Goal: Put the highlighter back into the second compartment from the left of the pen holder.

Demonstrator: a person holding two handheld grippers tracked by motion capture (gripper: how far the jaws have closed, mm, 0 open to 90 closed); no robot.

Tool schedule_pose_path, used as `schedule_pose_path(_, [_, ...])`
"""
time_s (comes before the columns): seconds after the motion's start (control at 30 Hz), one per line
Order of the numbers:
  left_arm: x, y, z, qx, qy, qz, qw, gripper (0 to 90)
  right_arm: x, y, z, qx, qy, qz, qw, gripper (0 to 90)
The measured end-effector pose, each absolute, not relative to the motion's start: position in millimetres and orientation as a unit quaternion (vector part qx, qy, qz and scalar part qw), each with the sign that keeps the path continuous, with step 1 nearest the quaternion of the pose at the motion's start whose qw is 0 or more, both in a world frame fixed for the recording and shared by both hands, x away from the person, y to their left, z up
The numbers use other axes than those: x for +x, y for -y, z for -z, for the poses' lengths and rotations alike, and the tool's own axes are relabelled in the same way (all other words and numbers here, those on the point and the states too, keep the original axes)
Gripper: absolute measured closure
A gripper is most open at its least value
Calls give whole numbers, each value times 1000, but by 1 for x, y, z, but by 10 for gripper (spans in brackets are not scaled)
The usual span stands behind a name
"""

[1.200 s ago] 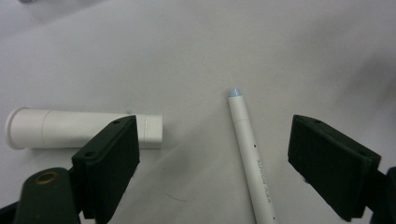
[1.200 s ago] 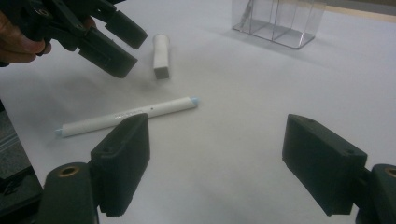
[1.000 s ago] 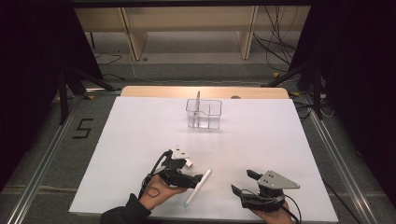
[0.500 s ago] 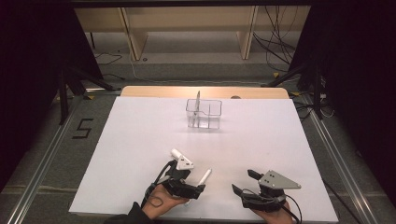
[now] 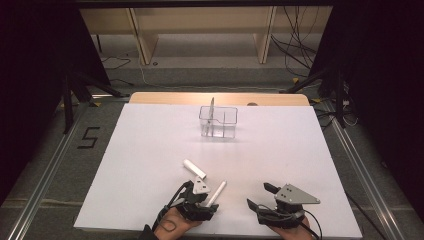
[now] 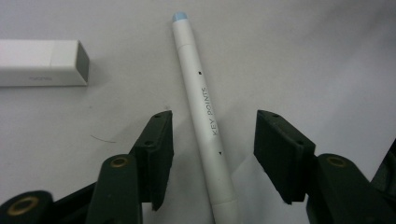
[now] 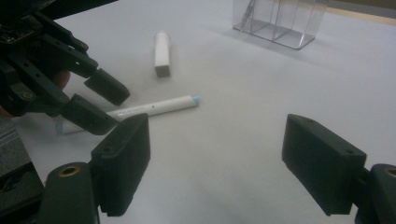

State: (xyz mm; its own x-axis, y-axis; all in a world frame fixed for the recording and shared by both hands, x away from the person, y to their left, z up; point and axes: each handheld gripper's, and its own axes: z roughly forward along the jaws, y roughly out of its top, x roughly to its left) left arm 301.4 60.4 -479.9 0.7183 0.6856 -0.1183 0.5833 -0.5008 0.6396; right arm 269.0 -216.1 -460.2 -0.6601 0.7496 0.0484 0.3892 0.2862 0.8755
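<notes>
A white pen with a pale blue tip lies flat on the white table, printed "KEY POINTS". My left gripper is lowered over its rear half. The jaws straddle the barrel with a gap on each side, and they have just been closing. The pads do not touch the pen. In the right gripper view, the left gripper sits over the pen. My right gripper rests near the front edge, open, with nothing between its jaws.
A short white block lies just beyond the pen. A clear divided container stands toward the table's far side, with a thin upright item in it. The table's front edge is close below both hands.
My left gripper has shifted right and sunk onto the pen, and its jaws have narrowed around the barrel. The right gripper has stayed put.
</notes>
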Motion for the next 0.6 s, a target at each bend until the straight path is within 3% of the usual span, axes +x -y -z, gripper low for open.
schedule_pose_path(0.6, [300,-60,482,863,-371,-78,334,633,269,215,460,365,-780,-472,189,247])
